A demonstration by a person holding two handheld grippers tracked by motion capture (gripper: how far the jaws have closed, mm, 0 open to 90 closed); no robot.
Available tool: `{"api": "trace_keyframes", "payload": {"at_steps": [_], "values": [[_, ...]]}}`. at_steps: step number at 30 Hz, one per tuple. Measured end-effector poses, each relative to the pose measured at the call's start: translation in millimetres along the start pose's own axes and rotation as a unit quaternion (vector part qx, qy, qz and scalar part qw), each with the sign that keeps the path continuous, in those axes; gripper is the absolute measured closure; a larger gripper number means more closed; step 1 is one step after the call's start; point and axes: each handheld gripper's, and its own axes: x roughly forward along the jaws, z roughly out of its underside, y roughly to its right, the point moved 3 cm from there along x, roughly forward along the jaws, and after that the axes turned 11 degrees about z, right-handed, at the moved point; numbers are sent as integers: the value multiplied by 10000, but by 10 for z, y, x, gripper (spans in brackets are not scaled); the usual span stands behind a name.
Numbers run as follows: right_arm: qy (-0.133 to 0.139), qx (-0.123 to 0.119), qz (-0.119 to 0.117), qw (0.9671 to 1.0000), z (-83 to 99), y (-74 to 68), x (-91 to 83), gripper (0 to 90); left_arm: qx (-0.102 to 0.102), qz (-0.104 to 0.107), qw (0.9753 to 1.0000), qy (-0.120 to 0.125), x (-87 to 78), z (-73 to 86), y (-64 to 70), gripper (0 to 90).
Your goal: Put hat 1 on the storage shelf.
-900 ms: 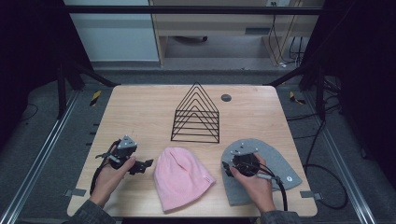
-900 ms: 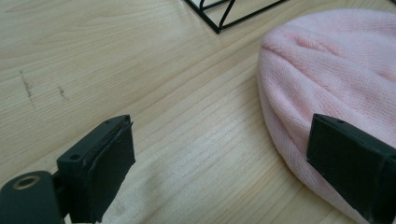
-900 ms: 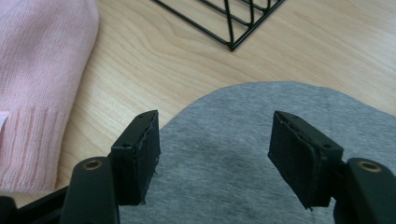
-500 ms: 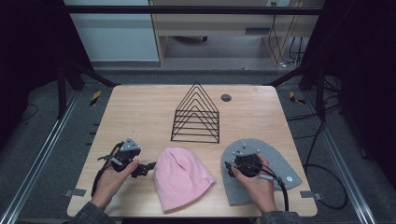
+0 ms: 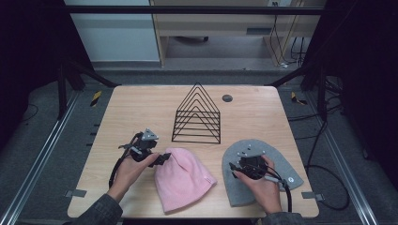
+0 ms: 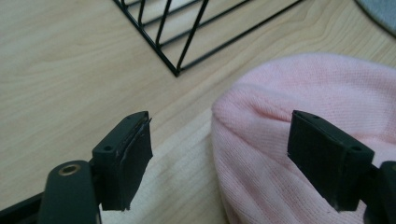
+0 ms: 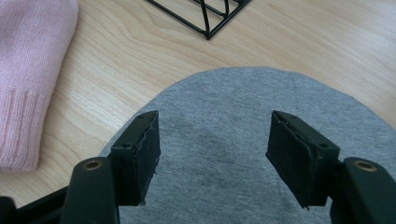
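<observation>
The pink beanie (image 5: 184,178) lies flat at the near edge of the wooden table (image 5: 141,101), the grey beanie (image 5: 277,159) just to its right. The person's left hand (image 5: 129,171) holds the left gripper (image 5: 162,158) low at the pink beanie's crown, jaws wide apart, one over the knit. The right gripper (image 5: 234,168) hovers over the grey beanie, also released. A black wire rack (image 5: 197,115) stands behind

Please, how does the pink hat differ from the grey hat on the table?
The pink hat is a ribbed knit; the grey hat is smooth cloth. The pink hat lies near the middle by the left gripper; the grey hat lies at the right under the right gripper. Both lie flat on the table, ungripped, with the jaws open.
</observation>
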Motion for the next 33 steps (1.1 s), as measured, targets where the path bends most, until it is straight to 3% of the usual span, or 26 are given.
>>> {"api": "trace_keyframes", "payload": {"at_steps": [2, 4, 9, 17, 21, 33], "values": [[-30, 33, -8, 10000, 6, 7, 7, 352, 57, 3, 9999, -112, 25, 31, 21, 230], [-55, 53, -27, 10000, 10, 6, 8, 350, -11, -18, 9997, -261, 57, 82, 16, 248], [-68, 34, -70, 9999, 12, -1, 9, 341, -115, 184, 9989, -406, 113, 151, -6, 372], [-143, 31, -116, 9998, 13, -18, 31, 327, -4, 412, 9980, -481, 154, 162, 49, 553], [-187, 10, -94, 9998, 18, -18, 39, 322, 28, 473, 9972, -579, 186, 179, 82, 621], [-271, -10, -99, 9996, 31, -19, 57, 321, 6, 616, 9965, -570, 197, 190, 110, 794]]}}
